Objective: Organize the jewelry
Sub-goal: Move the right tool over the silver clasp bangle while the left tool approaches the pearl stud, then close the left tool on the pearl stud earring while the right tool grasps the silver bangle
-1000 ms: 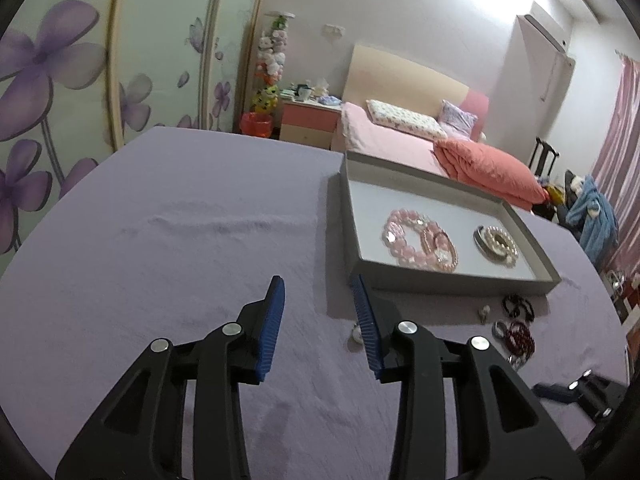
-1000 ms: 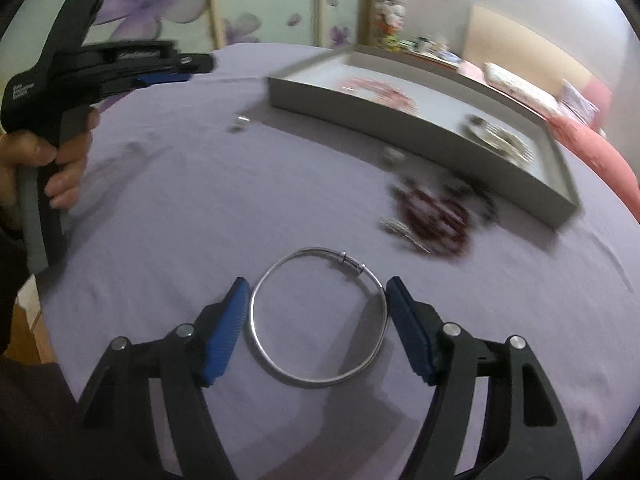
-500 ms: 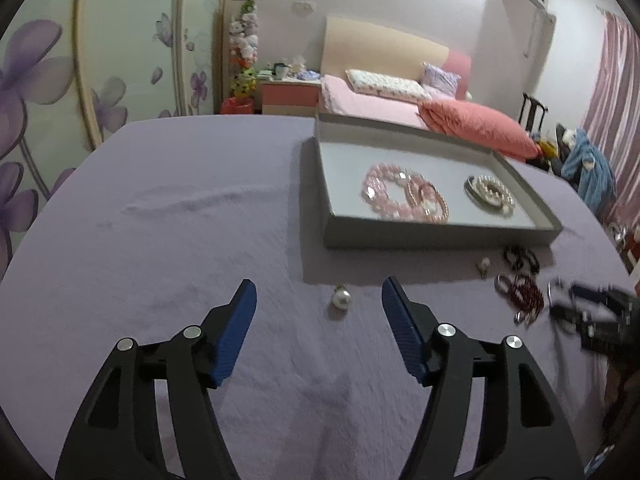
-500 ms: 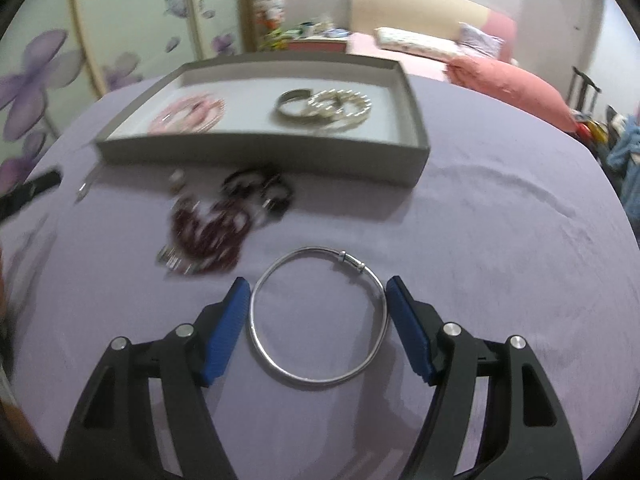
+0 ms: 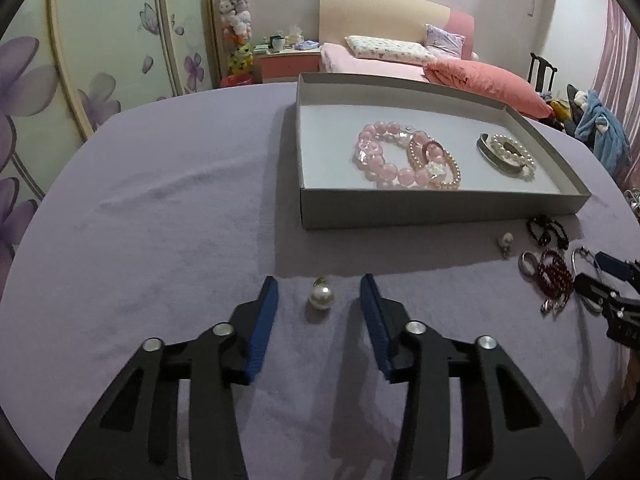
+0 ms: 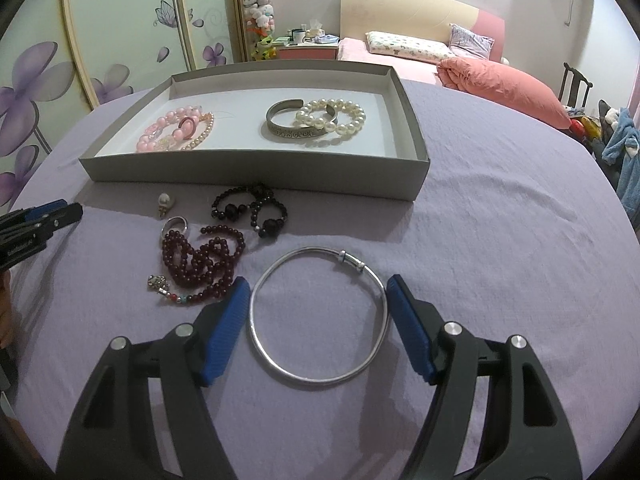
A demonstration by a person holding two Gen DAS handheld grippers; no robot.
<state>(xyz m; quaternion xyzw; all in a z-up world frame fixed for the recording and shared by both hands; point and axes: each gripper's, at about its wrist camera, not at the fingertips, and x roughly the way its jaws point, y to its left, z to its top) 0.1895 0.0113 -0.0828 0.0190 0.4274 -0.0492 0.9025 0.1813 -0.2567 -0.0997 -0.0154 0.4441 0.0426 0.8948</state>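
Observation:
My left gripper (image 5: 319, 284) is open, its blue pads on either side of a pearl earring (image 5: 321, 297) lying on the purple cloth. My right gripper (image 6: 319, 284) is open around a silver bangle (image 6: 318, 314) flat on the cloth, pads close to both sides of it. The grey tray (image 5: 440, 208) holds pink bead bracelets (image 5: 386, 154), a silver cuff (image 6: 294, 126) and a pearl bracelet (image 6: 332, 117). In front of the tray lie a dark red bead string (image 6: 200, 258), black bead bracelets (image 6: 250, 208), a ring (image 6: 176, 226) and a second pearl earring (image 6: 165, 202).
The round table (image 5: 160, 184) is covered in purple cloth. The tray (image 6: 256, 170) stands at the far middle. A bed with a pink quilt (image 5: 480, 80) and flowered wardrobe doors (image 5: 100, 40) lie beyond the table edge.
My left gripper swung left and down onto the pearl earring and opened wider around it. My right gripper stayed open around the bangle while its view turned toward the tray.

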